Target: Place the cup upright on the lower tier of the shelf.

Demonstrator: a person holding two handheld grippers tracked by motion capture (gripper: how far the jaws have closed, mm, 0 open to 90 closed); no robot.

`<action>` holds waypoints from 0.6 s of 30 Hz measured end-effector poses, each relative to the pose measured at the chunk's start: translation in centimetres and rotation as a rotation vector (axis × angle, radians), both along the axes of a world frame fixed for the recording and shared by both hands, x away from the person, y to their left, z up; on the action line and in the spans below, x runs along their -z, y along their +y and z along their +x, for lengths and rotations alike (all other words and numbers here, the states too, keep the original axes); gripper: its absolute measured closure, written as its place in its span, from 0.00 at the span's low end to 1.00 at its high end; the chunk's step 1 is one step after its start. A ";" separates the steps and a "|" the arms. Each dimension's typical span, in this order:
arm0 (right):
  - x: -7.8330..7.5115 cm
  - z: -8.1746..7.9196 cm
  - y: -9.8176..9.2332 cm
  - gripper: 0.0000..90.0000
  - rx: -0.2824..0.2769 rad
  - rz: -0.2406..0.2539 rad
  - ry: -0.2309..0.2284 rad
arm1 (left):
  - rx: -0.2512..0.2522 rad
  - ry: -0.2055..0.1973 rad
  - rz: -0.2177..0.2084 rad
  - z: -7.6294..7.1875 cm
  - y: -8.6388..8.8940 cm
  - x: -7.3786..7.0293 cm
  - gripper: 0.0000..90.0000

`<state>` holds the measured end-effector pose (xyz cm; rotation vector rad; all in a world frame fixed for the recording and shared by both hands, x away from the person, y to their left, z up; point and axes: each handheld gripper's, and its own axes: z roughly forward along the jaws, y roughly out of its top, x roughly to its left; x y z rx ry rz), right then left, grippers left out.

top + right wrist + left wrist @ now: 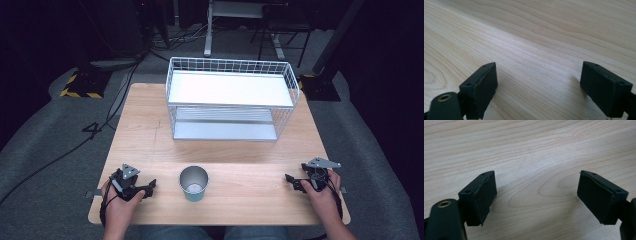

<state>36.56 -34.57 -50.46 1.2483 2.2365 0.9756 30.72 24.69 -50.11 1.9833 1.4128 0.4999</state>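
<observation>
A metal cup (193, 183) with a teal lower band stands upright near the front middle of the wooden table (150, 140). To its left my left gripper (148, 189) rests on the table, held by a hand, jaws pointing right toward the cup. In the left gripper view its jaws stand wide apart over bare wood, left gripper (536, 195) open and empty. At the front right my right gripper (292, 182) lies in the other hand, jaws pointing left. Its own view shows the right gripper (539, 85) open with only wood between the pads.
A white wire rack (231, 97) with two shelves stands at the back middle of the table. Cables run over the grey floor at the left, and desk legs and stands rise behind the table.
</observation>
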 end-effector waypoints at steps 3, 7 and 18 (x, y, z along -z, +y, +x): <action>0.0 0.0 0.0 0.17 -0.001 0.002 0.001 | 0.004 -0.018 -0.022 -0.7 0.2 -0.4 0.21; 0.0 0.0 0.0 0.17 -0.002 0.000 -0.001 | 0.003 -0.035 -0.024 -1.9 0.4 -0.8 0.22; 0.0 0.0 0.0 0.17 0.000 0.000 0.000 | 0.044 -0.104 -0.050 -5.1 -0.4 -2.5 0.23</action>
